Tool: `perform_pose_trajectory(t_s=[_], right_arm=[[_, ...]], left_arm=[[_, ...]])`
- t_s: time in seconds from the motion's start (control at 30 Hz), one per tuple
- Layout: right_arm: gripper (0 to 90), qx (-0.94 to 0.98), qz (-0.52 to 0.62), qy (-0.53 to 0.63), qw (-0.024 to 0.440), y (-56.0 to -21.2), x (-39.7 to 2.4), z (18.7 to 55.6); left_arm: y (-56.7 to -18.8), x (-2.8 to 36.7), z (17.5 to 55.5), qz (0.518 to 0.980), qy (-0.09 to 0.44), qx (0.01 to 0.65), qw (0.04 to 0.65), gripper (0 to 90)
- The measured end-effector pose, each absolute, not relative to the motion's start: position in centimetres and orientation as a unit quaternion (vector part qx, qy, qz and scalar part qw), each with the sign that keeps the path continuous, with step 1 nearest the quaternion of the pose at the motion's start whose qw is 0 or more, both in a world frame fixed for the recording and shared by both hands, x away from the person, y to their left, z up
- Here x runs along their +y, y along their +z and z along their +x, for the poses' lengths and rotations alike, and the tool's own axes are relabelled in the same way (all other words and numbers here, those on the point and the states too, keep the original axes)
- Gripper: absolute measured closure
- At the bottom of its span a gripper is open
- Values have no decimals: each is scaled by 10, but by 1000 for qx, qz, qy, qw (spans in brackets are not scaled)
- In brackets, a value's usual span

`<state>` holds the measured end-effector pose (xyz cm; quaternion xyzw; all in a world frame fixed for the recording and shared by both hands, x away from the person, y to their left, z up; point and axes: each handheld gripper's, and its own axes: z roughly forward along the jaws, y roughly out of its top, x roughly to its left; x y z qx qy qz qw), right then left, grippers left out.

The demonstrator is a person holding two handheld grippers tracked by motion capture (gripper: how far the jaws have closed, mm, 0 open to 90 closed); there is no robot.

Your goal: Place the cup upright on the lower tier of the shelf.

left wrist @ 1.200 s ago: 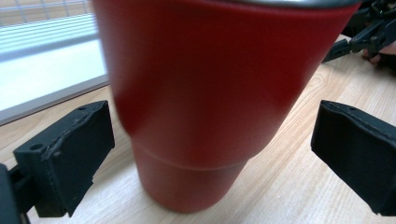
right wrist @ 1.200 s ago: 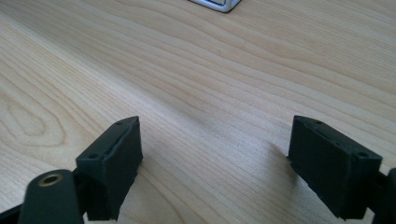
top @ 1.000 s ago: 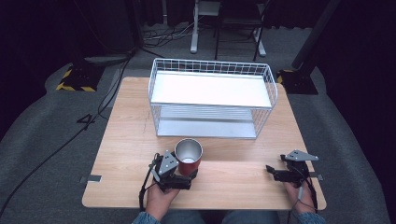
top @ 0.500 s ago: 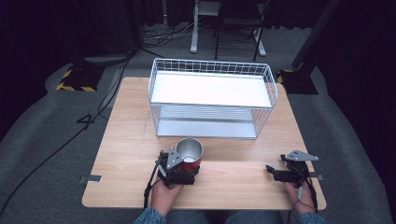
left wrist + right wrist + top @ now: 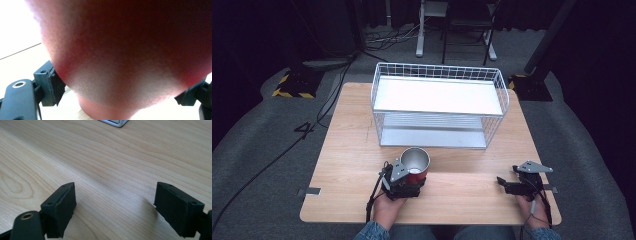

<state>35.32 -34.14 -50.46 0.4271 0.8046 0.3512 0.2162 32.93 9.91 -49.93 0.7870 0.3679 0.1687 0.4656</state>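
Light wooden table (image 5: 347,150) sitting in a dark room. Near edge: left gripper (image 5: 408,176) is clamping the red metal cup with steel rim (image 5: 415,162), jaws gripping its sides, probably for lifting. Right gripper (image 5: 507,184) resting spread, empty. Beyond, white wire two-tier rack (image 5: 438,107) is standing, likely destination.

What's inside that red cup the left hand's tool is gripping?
From above, the red cup shows a bare, shiny metal inside, with nothing visible in it. Its very bottom is hidden by the near wall and the left gripper.
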Motion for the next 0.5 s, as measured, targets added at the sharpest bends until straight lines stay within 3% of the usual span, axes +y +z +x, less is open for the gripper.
perform_pose_trajectory(t_s=[0.5], right_arm=[[192, 804, 425, 350, 223, -504, -340, 352]], left_arm=[[-494, 102, 327, 783, 175, 361, 476, 165]])
